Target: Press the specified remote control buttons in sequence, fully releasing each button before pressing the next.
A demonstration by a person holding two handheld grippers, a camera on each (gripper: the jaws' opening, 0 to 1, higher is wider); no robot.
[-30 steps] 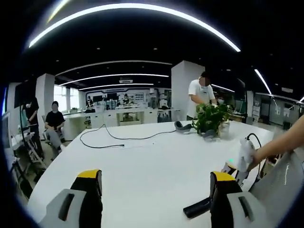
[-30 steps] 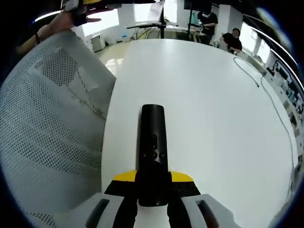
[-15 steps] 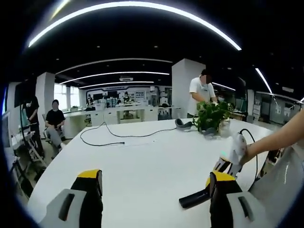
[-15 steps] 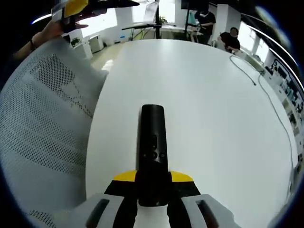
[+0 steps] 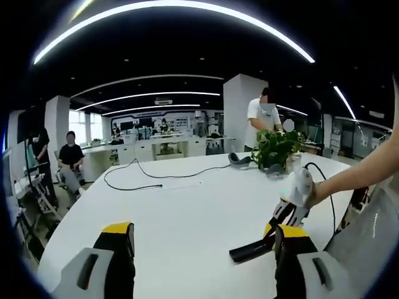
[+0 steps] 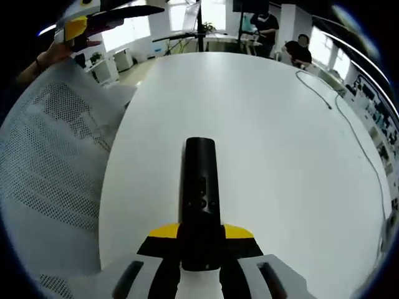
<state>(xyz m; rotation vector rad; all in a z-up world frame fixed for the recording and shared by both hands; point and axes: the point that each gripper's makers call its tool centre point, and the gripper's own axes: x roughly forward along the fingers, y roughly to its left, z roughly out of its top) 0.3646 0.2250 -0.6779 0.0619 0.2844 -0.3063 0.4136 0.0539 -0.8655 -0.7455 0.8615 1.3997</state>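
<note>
A black remote control (image 6: 200, 187) with small buttons on its face sticks forward out of my right gripper (image 6: 201, 240), which is shut on its near end and holds it a little above the white table (image 6: 280, 143). In the left gripper view the same remote (image 5: 248, 250) pokes out leftward from the right gripper (image 5: 275, 225), held by a person's hand. My left gripper (image 5: 202, 249) stands open with nothing between its jaws, above the table's near edge. The left gripper (image 6: 124, 12) also appears at the top left of the right gripper view.
A black cable (image 5: 156, 177) trails over the far part of the table (image 5: 187, 205). A potted plant (image 5: 274, 151) and headphones (image 5: 238, 162) stand at the far right. White mesh fabric (image 6: 50, 168) fills the left side. People stand and sit beyond the table.
In the left gripper view the right gripper and remote have drifted left and slightly up. The mesh takes up less of the right gripper view. The remote stays gripped.
</note>
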